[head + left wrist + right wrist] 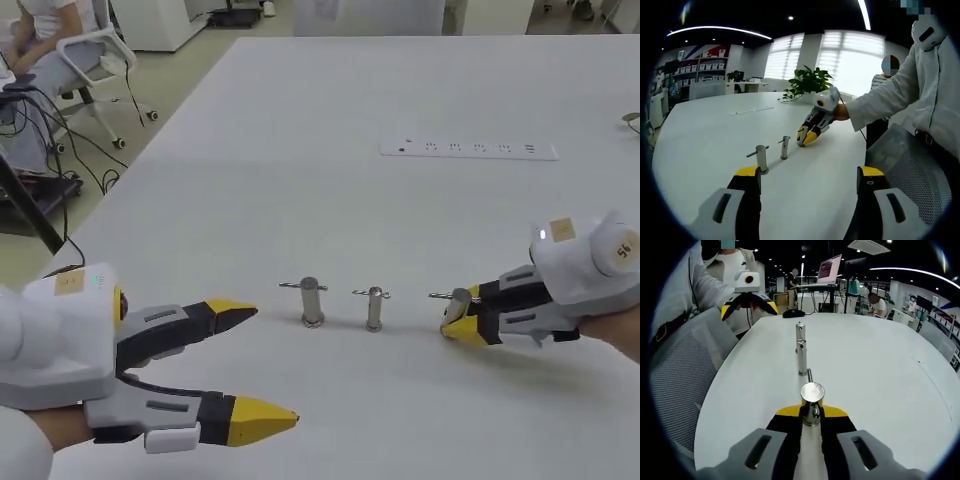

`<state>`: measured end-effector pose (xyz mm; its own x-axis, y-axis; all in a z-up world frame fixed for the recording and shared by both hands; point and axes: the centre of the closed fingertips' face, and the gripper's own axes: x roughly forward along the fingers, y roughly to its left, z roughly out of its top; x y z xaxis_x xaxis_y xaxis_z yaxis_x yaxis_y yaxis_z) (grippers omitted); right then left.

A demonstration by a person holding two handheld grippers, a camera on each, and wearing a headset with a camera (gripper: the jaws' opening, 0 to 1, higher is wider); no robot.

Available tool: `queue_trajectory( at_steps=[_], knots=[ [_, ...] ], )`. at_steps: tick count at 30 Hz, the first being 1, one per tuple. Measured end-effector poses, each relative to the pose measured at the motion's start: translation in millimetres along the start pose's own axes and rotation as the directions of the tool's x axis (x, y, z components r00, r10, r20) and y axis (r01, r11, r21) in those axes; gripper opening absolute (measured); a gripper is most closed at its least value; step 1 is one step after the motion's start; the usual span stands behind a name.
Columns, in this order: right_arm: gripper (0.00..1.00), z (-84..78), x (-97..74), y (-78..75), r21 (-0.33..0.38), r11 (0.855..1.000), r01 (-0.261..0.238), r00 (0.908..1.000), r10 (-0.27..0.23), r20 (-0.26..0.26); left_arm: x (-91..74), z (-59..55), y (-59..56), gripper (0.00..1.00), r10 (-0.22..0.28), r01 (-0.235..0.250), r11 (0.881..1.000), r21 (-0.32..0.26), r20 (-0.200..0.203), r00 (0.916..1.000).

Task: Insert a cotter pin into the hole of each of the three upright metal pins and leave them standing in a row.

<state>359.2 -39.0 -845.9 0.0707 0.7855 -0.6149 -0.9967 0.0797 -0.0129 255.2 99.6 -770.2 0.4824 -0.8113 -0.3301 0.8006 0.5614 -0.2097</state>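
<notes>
**Head view:** Three upright metal pins stand in a row across the lower middle of the white table [300,180]: the left pin [311,302], the middle pin [374,310] and the right-hand pin [460,298]. A thin cotter pin [300,286] crosses the left pin near its top, and the other two look fitted the same way. The right gripper [456,318] reaches in from the right edge, clamped on the right-hand pin. The left gripper [255,365] sits at lower left, jaws apart and empty, tips pointing at the row.

**Left gripper view:** The left gripper [809,175] has its jaws spread at the bottom. The left pin [761,159] stands just above one tip and the middle pin [784,147] beyond it. The right gripper [807,136] closes off the far end.

**Right gripper view:** The right gripper [811,422] grips the right-hand pin [812,400] at lower centre, its long axis upright. The middle pin [802,357] and left pin [800,332] line up straight behind it. The open left gripper [748,305] hovers at upper left.

The release likely hinges on that vertical axis holding in line.
</notes>
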Motion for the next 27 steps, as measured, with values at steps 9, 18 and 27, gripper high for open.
queue_trajectory(
  at_steps=[9, 18, 27],
  knots=[
    [0.33, 1.2, -11.4, -2.2, 0.084, 0.995, 0.054, 0.9984, -0.052, -0.023, 1.3, 6.2, 0.1, 0.78, 0.003, -0.003, 1.000, 0.010, 0.023, 0.9997],
    [0.45, -2.5, -29.7, 1.9, 0.205, 0.969, 0.137, 0.9906, -0.135, -0.020, 2.3, 16.7, 2.9, 0.79, 0.031, -0.034, 0.999, 0.034, 0.070, 0.9971],
    [0.57, -4.0, -41.5, 18.6, 0.313, 0.922, 0.228, 0.9727, -0.230, -0.029, 1.4, 19.3, 6.2, 0.80, 0.085, -0.091, 0.994, 0.064, 0.095, 0.9919]
  ],
)
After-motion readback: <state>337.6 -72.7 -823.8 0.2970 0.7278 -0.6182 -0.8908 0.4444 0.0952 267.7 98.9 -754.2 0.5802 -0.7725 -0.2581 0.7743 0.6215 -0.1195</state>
